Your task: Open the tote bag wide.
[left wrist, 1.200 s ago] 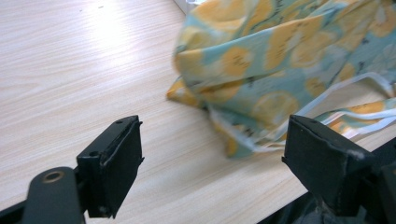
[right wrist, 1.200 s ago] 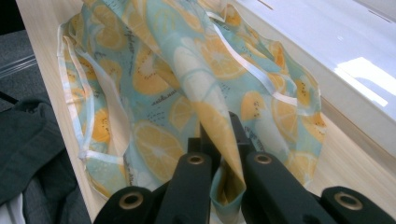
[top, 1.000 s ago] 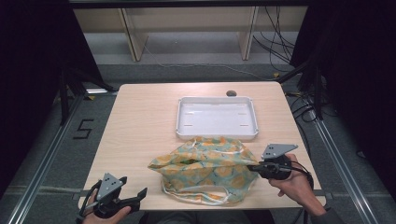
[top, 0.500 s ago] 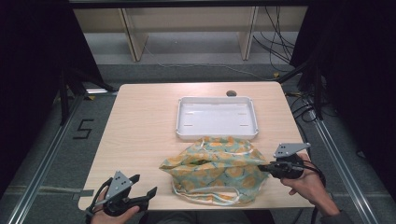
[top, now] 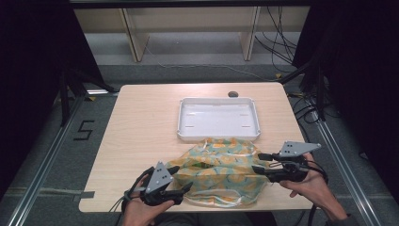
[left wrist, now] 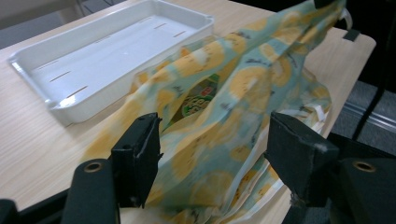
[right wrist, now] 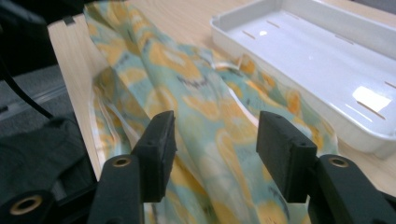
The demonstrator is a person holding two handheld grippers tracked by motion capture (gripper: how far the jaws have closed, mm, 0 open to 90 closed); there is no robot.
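Note:
A teal and yellow patterned cloth bag (top: 221, 169) lies crumpled at the table's front edge, just before the white tray (top: 219, 136). My left gripper (top: 183, 178) is at the bag's left end. Its jaws have just been closing and stand open with the cloth (left wrist: 233, 93) between them, the pads apart from it. A green label (left wrist: 201, 100) shows inside the bag. My right gripper (top: 259, 162) is at the bag's right end. Its jaws have just been opening, and the cloth (right wrist: 187, 93) lies loose between and below them.
The shallow tray (left wrist: 28, 60) has nothing in it; its near rim (right wrist: 224, 28) touches the bag. A dark round hole (top: 232, 93) sits at the table's far edge. Bare tabletop (top: 141, 127) stretches to the left. A shelf frame and cables stand behind the table.
My left gripper came in from the front left corner to the bag's left end. My right gripper, shut on the bag's right edge before, has opened and let it go.

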